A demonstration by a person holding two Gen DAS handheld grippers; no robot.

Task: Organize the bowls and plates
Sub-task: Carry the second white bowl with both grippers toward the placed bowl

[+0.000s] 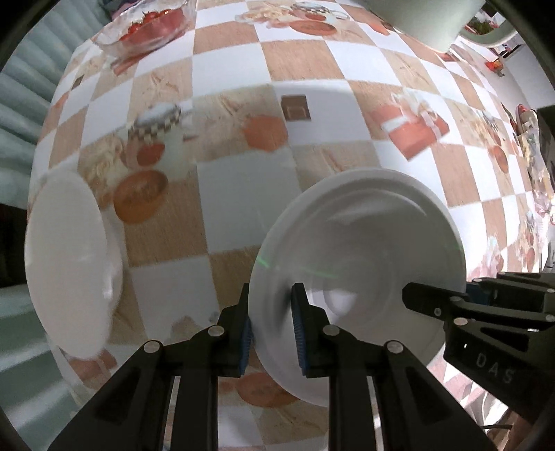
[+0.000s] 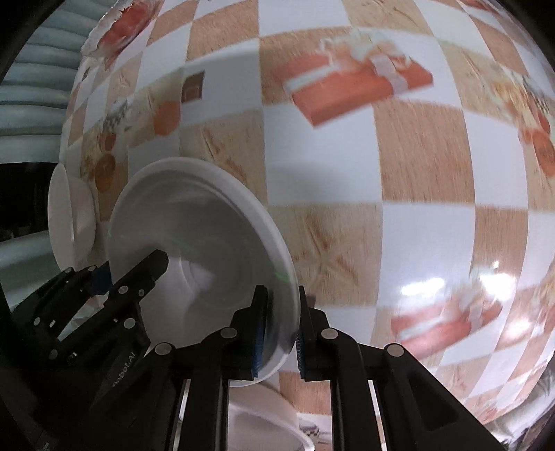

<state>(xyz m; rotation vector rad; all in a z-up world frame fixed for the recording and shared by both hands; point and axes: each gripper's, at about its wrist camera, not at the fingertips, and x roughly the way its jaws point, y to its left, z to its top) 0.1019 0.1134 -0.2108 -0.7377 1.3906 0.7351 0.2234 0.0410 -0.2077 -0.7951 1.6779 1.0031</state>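
A white bowl (image 1: 360, 256) is held above the checkered tablecloth (image 1: 242, 194) by both grippers. My left gripper (image 1: 272, 329) is shut on its left rim, one finger inside and one outside. My right gripper (image 2: 281, 333) is shut on its right rim; it shows in the left wrist view (image 1: 433, 295) at the bowl's right side. The same bowl shows in the right wrist view (image 2: 201, 243), with the left gripper (image 2: 138, 274) on its left rim. A second white bowl (image 1: 69, 263) sits on the table to the left, also in the right wrist view (image 2: 69, 215).
A glass bowl of tomatoes (image 1: 145, 27) stands at the far left of the table. A pale green container (image 1: 426, 17) stands at the far right. Another white dish (image 2: 263, 426) lies below my right gripper. The table's left edge (image 1: 41, 138) is near the second bowl.
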